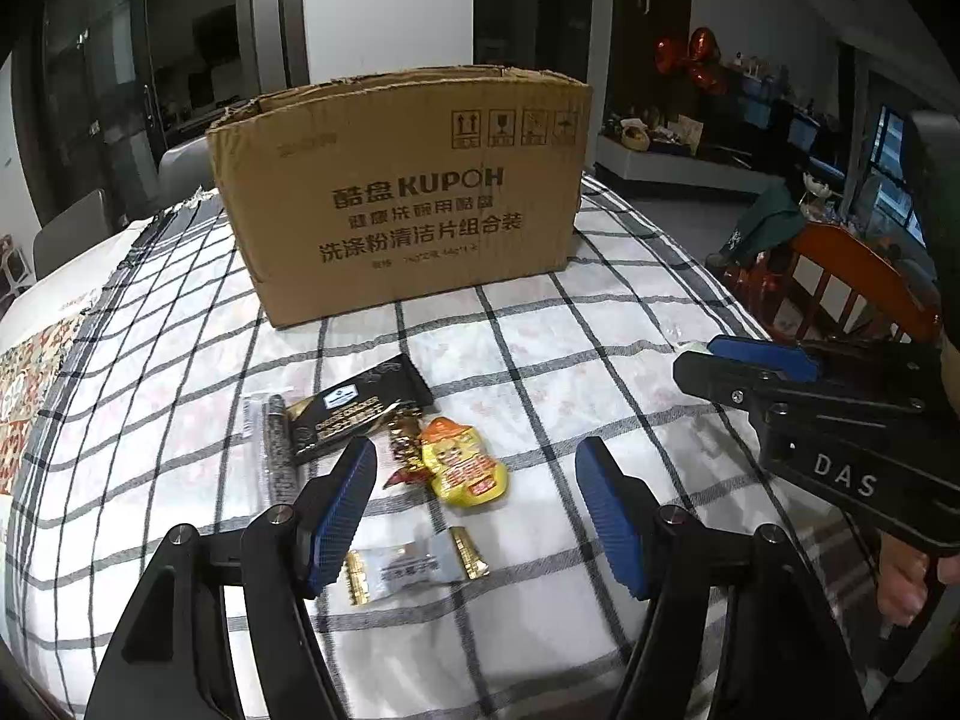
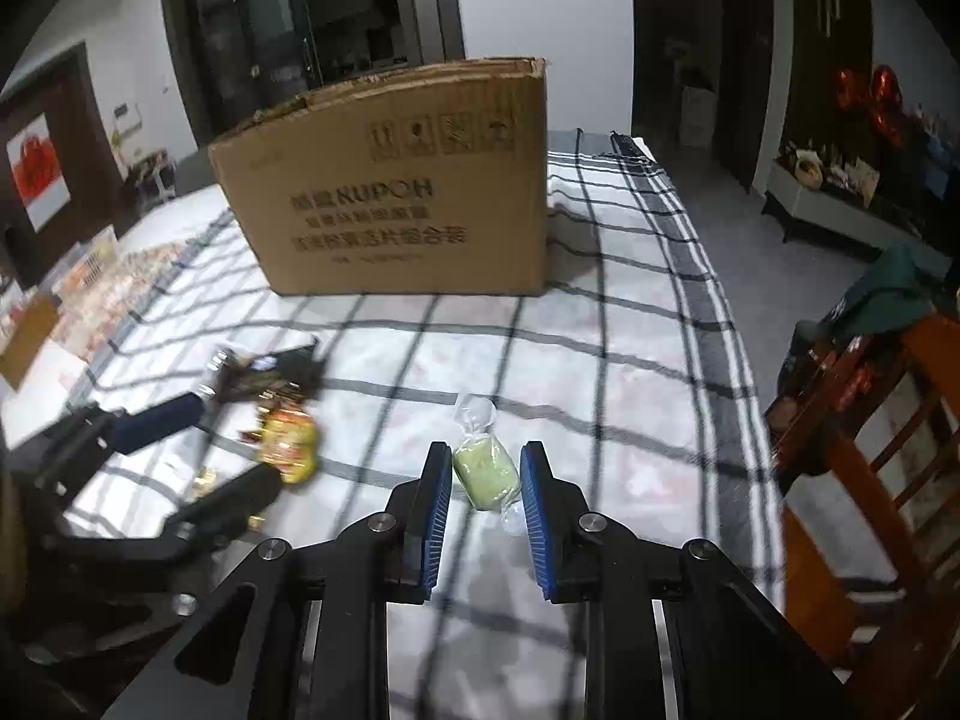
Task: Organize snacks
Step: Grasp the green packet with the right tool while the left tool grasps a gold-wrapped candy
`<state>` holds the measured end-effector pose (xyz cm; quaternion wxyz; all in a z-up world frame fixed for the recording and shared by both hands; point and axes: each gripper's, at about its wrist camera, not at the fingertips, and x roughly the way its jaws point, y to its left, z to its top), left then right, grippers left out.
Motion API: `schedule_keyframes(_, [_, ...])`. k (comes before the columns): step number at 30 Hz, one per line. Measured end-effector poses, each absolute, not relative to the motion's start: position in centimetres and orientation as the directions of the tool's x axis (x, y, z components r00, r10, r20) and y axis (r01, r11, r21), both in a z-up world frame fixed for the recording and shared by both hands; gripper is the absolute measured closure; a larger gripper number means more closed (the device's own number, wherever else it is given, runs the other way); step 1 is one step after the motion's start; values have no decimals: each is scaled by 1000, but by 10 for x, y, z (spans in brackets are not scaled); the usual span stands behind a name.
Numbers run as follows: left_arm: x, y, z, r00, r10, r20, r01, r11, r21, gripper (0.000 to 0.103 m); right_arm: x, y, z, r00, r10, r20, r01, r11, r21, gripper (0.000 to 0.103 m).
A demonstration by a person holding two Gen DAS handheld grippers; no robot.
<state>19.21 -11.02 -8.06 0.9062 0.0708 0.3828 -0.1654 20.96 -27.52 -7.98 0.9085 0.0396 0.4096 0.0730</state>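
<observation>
An open-topped cardboard box (image 1: pixel 402 198) (image 2: pixel 408 192) stands at the far side of the checked tablecloth (image 1: pixel 600 372). In front of it lie a black cracker packet (image 1: pixel 360 408), a dark stick in clear wrap (image 1: pixel 276 450), a yellow pouch (image 1: pixel 465 468) (image 2: pixel 291 450) and a small white-and-gold sweet (image 1: pixel 414 567). My left gripper (image 1: pixel 477 462) (image 2: pixel 234 441) hangs open over these, holding nothing. My right gripper (image 2: pixel 486 456) (image 1: pixel 699 357) is to their right, its blue pads closed on a green sweet in clear wrap (image 2: pixel 486 474), just above the cloth.
A wooden chair (image 1: pixel 852 282) (image 2: pixel 870 420) with a dark green cloth on it stands close to the table's right edge. Printed papers (image 2: pixel 90 294) lie on the table's left side. A low bench with small items (image 2: pixel 840 180) is across the room.
</observation>
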Motion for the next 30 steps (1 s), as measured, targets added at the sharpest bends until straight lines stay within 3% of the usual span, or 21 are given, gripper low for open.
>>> schedule_keyframes(5, [191,-100,-81,667,-246,-703,362,932,16,38,210,-262,-86,640,197,-742,-110,980,165,78])
schedule_keyframes(7, [194,-99,-83,666,-240,-707,357,934,19,46,211,-258,-90,634,213,-744,-108,976,187,78])
schedule_keyframes(13, [200,-103,-91,645,-236,-727,356,935,11,54,218,-254,-98,630,238,-740,-111,970,217,78])
schedule_keyframes(23, [215,-100,-96,635,-218,-741,333,943,7,60,223,-250,-102,635,249,-731,-127,967,219,78])
schedule_keyframes(30, [238,-90,-95,615,-245,-749,311,949,-56,77,232,-245,-101,639,260,-724,-132,964,230,78])
